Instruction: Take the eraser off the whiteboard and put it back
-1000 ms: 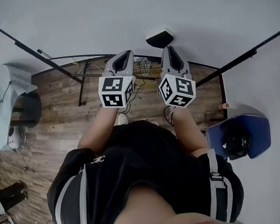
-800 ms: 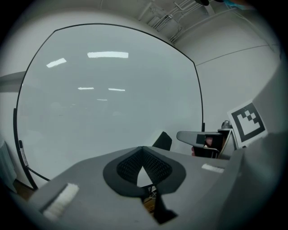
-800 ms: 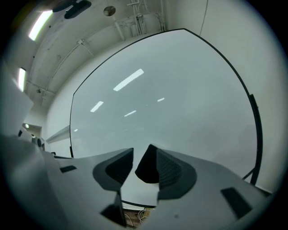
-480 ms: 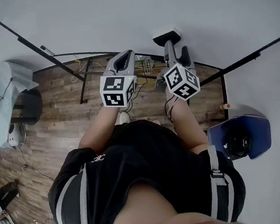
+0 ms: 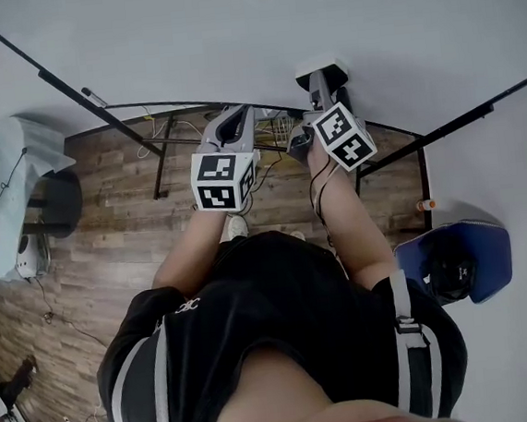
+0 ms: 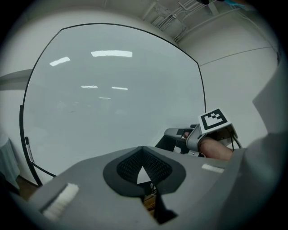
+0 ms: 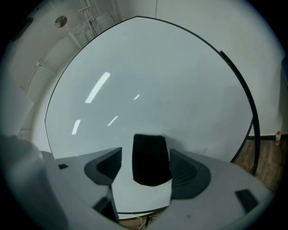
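Observation:
The eraser point(image 7: 150, 159), a dark block with a white back point(image 5: 319, 68), sits flat against the whiteboard point(image 7: 157, 81). My right gripper point(image 7: 148, 167) points straight at it. Its jaws are opening, one on each side of the eraser, with a gap between each pad and the block. In the head view the right gripper point(image 5: 323, 84) reaches up to the board point(image 5: 227, 23). My left gripper point(image 5: 230, 120) hangs beside it, short of the board and holding nothing. Its pads point(image 6: 130, 167) meet. The left gripper view shows the right gripper point(image 6: 180, 137) against the board point(image 6: 112, 99).
A marker point(image 5: 93, 97) lies on the board's lower rail at the left. Under the board are its black stand legs point(image 5: 161, 160) and loose cables. A blue seat point(image 5: 454, 266) stands at the right, and white equipment point(image 5: 11, 183) at the left.
My right gripper has rolled and moved up the picture toward the board, staying at the eraser. The left gripper has scarcely moved.

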Demonstrator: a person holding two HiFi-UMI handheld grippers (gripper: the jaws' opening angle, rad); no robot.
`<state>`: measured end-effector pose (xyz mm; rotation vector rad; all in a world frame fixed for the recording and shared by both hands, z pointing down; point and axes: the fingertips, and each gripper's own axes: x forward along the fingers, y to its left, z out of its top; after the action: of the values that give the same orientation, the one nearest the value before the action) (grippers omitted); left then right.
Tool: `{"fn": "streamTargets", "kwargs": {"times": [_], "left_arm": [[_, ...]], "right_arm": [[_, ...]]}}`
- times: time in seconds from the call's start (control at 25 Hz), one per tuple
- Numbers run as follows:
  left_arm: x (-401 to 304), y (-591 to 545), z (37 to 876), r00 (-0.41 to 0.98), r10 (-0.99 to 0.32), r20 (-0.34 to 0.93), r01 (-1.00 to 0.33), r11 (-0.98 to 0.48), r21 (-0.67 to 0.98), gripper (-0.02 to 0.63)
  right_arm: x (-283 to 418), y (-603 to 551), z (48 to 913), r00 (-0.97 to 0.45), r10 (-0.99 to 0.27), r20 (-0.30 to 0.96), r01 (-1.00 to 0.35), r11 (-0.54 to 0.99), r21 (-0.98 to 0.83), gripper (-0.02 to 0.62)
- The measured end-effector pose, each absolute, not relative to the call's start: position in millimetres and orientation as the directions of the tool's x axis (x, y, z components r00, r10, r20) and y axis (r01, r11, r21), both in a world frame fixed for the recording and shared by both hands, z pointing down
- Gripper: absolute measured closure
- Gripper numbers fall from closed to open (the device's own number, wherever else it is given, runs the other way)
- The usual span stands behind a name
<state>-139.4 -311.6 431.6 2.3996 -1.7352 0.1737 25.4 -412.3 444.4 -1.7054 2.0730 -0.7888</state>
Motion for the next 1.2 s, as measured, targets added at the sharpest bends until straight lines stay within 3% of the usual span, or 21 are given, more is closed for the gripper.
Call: {"fn": "streamTargets", "kwargs": {"times": [0.6,0.76,1.2], "left_arm": [[-152.5,-316.1,435.4,0.305,-0.931,0.201,-0.952,-0.296,0.074,0.598],[-154.3,-318.8,435.8,0.308,-0.929,0.206,-0.952,-0.299,0.071,0.598],[-141.9,-321.8,431.4,0.338,-0.921,0.197,-0.941,-0.330,0.070,0.598]], "right_arm": [[7.0,-442.5,472.7,-0.304,-0.937,0.174,-0.752,0.123,-0.648,0.299],[6.0,-444.8,474.5,-0.310,-0.929,0.204,-0.781,0.126,-0.611,0.333],[7.4,-425.7,452.9,-0.362,-0.924,0.124,-0.755,0.213,-0.620,0.335]]}}
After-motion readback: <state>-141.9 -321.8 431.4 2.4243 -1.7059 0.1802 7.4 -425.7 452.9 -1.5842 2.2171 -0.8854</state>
